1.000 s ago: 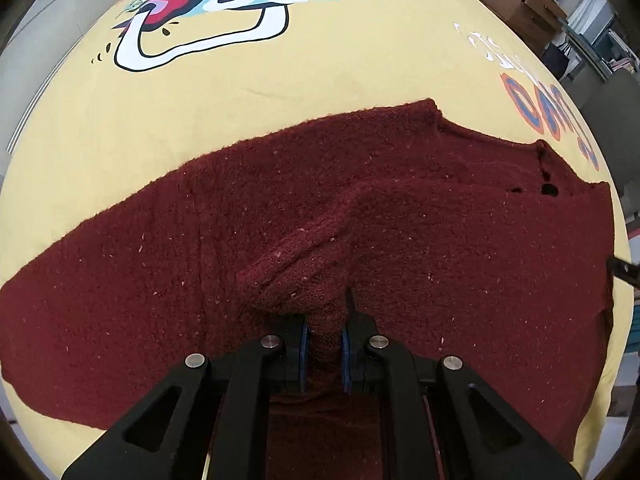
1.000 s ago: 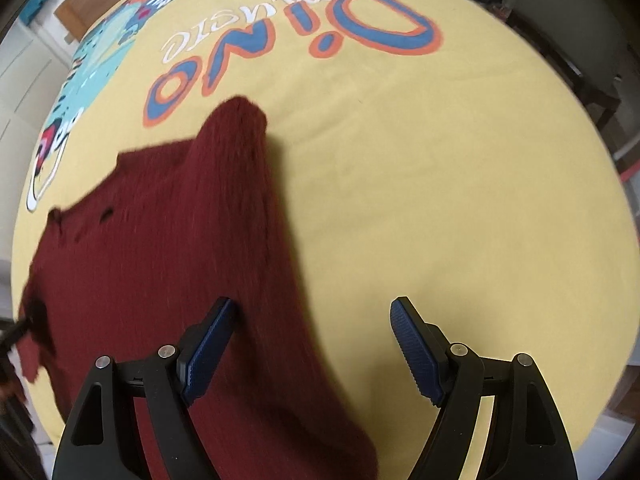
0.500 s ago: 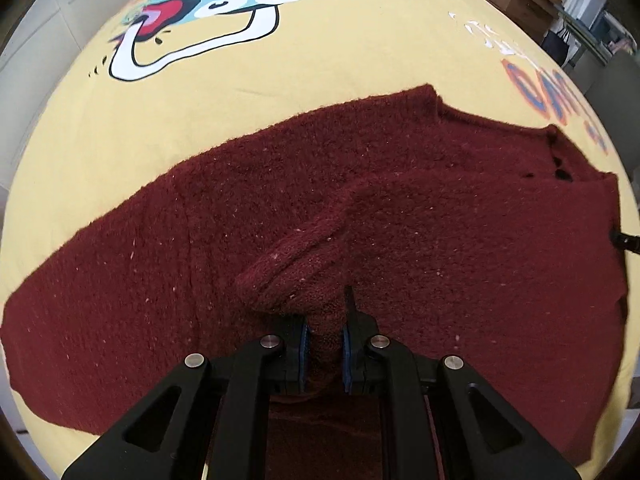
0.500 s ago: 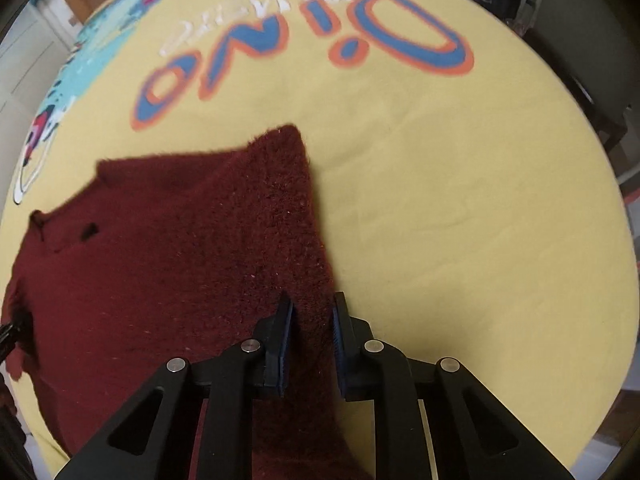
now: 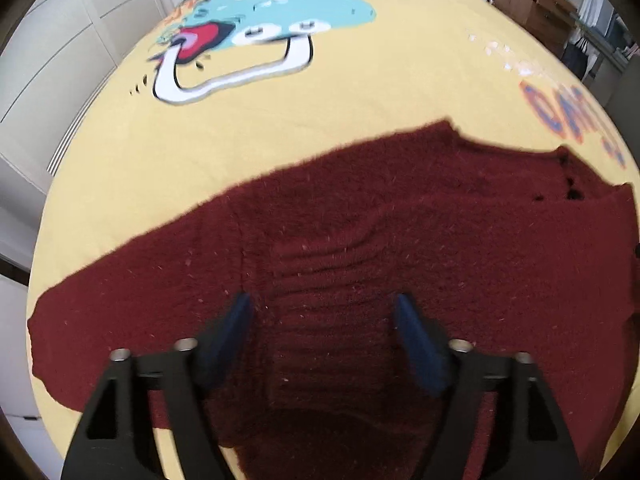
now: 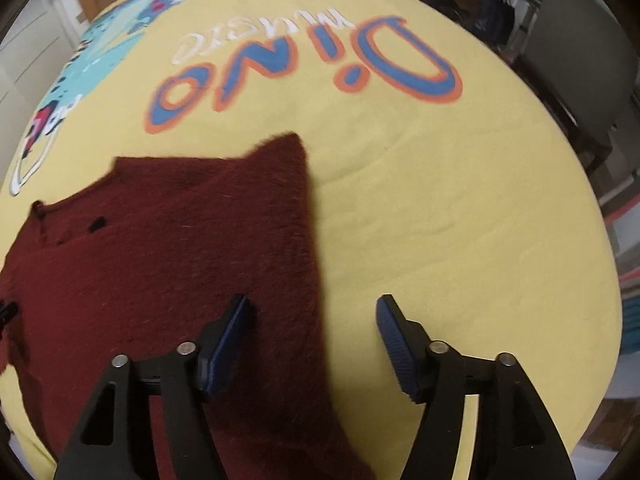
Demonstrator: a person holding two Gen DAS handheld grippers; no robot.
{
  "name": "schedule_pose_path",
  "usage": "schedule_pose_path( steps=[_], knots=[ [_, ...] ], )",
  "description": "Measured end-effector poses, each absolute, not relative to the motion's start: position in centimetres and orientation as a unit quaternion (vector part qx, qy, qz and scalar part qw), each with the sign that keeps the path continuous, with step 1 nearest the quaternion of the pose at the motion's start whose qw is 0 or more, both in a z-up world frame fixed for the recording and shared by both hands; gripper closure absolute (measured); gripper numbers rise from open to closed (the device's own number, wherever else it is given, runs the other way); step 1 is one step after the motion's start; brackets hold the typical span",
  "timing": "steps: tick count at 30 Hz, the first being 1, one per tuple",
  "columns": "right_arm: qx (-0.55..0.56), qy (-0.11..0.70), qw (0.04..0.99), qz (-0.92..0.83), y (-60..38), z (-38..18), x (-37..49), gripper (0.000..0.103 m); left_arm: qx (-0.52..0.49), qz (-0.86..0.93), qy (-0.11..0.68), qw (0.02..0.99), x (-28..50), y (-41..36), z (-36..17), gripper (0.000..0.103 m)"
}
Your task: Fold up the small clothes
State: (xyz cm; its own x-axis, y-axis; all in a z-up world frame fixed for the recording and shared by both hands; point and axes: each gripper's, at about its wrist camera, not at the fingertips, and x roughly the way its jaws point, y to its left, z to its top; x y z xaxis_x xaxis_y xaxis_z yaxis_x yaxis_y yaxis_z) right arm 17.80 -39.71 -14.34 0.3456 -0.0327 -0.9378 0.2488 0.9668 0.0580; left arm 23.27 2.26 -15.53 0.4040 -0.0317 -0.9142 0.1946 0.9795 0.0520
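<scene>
Maroon knit sweater (image 5: 400, 240) is lying flat on the yellow sheet (image 6: 440, 208); you are opening both grippers after pinching it. Left gripper (image 5: 322, 312) is hovering with the released ribbed cuff between its jaws. Right gripper (image 6: 312, 312) is straddling the sweater's edge, showing the bare sheet beyond that the left view lacks.

Dark red knit sweater (image 5: 400, 232) on my yellow sheet (image 5: 280, 128)

It lies spread flat, fuzzy and ribbed, a sleeve folded in across its body, one corner pointing toward the printed lettering.
</scene>
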Motion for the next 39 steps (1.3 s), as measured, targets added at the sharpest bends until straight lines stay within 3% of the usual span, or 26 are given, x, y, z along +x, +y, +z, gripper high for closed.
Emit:
schedule_pose_path(
  steps=[2, 10, 14, 25, 39],
  knots=[
    [0.08, 0.55, 0.828, -0.071, -39.0, -12.7, 17.2, 0.021, 0.07, -0.074, 0.53, 0.842, 23.2, 1.9, -14.2, 0.002],
    [0.024, 0.504, 0.863, 0.021, -30.4, -7.6, 15.5, 0.016, 0.034, -0.114, 0.498, 0.859, 22.0, -0.3, -11.7, 0.001],
    [-0.015, 0.493, 0.869, 0.044, -26.1, -8.9, 14.9, 0.0, 0.031, -0.132, 0.508, 0.85, 21.1, -1.8, -13.7, 0.001],
    [-0.027, 0.531, 0.846, 0.021, -25.3, -17.0, 14.0, 0.0, 0.074, -0.124, 0.53, 0.835, 18.8, -3.0, -19.9, 0.001],
    [0.04, 0.543, 0.839, -0.002, -32.0, -18.6, 13.4, 0.001, 0.084, -0.125, 0.531, 0.834, 18.2, -1.8, -21.5, 0.001]
  ],
)
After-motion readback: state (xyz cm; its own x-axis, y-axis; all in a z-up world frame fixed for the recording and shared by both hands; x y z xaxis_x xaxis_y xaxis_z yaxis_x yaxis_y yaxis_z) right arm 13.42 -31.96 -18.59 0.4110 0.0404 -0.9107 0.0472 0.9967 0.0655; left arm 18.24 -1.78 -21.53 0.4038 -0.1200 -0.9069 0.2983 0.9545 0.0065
